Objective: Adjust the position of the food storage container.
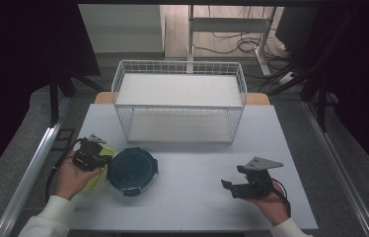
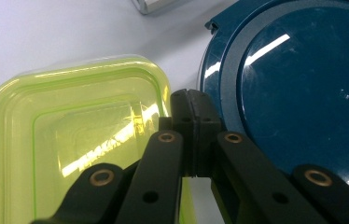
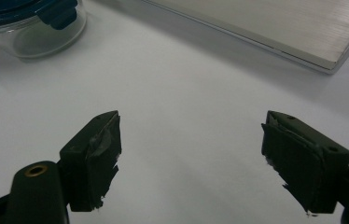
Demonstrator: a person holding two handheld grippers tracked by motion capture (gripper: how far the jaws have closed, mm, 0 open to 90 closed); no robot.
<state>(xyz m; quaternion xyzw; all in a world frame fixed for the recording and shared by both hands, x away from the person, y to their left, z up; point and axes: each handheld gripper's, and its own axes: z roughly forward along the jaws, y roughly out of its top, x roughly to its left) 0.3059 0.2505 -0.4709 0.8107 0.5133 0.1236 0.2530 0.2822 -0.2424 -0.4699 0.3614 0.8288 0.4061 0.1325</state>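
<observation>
Left gripper (image 2: 192, 100), held at the near left of the table (image 1: 192, 197): jaws pressed together with nothing between them, tips over the gap where the yellow-green container meets the blue lid. Right gripper (image 3: 191, 158), held at the near right: jaws spread wide over bare tabletop, holding nothing.

Biggest of all, the white table, with a wire basket shelf (image 1: 179, 101) standing toward its far edge, two flat white levels inside, well apart from both grippers. Next in size, a round container with a dark blue lid (image 1: 132, 170), near left of centre, clear glass walls seen in the right gripper view (image 3: 32, 28). Touching or just beside its left edge, a smaller square yellow-green container (image 2: 70, 135), translucent, partly under the left hand (image 1: 71, 177). Right hand (image 1: 271, 205) resting low near the front edge.
</observation>
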